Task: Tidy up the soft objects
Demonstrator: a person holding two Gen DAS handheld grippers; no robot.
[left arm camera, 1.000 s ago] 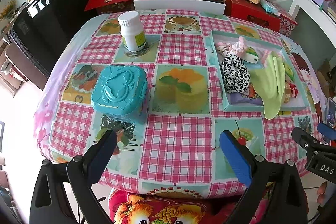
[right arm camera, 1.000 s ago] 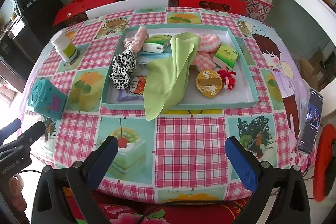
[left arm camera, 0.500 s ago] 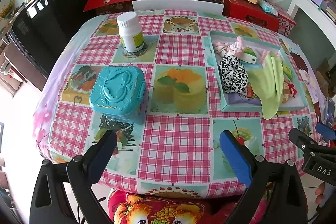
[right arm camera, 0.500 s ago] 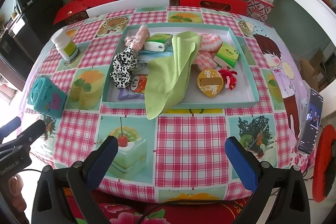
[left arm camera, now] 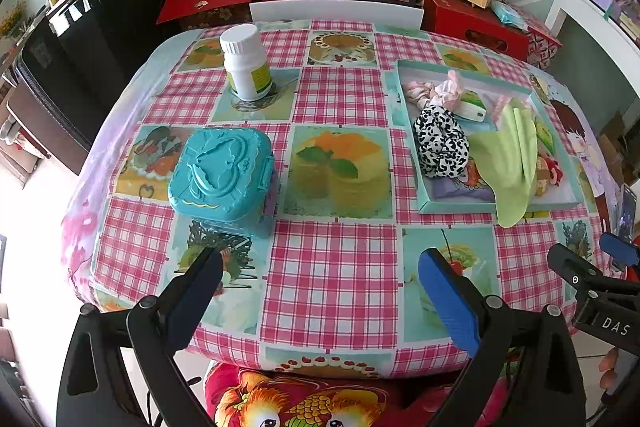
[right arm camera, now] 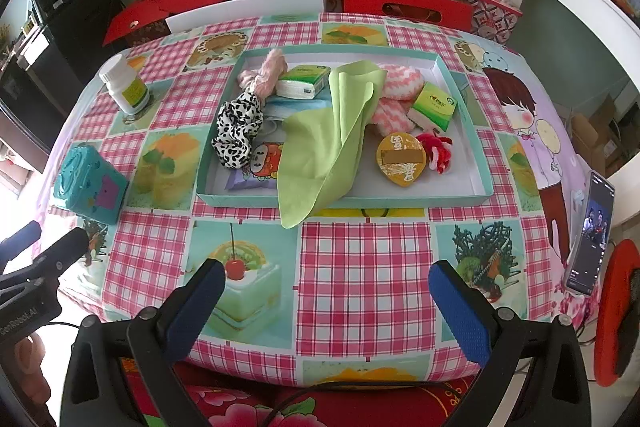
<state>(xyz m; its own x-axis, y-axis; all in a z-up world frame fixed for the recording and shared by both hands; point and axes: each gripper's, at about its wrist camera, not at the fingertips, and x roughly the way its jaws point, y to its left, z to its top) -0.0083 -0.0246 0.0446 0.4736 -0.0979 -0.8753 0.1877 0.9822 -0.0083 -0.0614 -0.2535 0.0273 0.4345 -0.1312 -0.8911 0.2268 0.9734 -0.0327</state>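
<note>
Your left gripper (left arm camera: 320,287) and right gripper (right arm camera: 326,293) hover over the near surface (right arm camera: 360,267), jaws wide and empty, while the cloth (right arm camera: 324,143) drapes over the tray (right arm camera: 464,95) rim.

Two tissue packs (right arm camera: 304,81) (right arm camera: 434,105), two scrunchies (right arm camera: 238,131) (right arm camera: 262,75), one cloth (right arm camera: 328,131).

Shallow teal cardboard tray (right arm camera: 460,197) of soft things on the checked pink tablecloth (right arm camera: 360,267), hard items to its left.

In the tray, the black-and-white spotted scrunchie (right arm camera: 239,129) lies at the left, the pink scrunchie (right arm camera: 262,75) behind it. The light green cloth (right arm camera: 328,131) lies in the middle, its front corner hanging over the front wall. Right of it lie the pink-and-white knitted piece (right arm camera: 396,95) and the red yarn bundle (right arm camera: 438,153). Left of the tray, the white plastic bottle (left arm camera: 246,63) stands behind the turquoise plastic box (left arm camera: 220,175).
</note>
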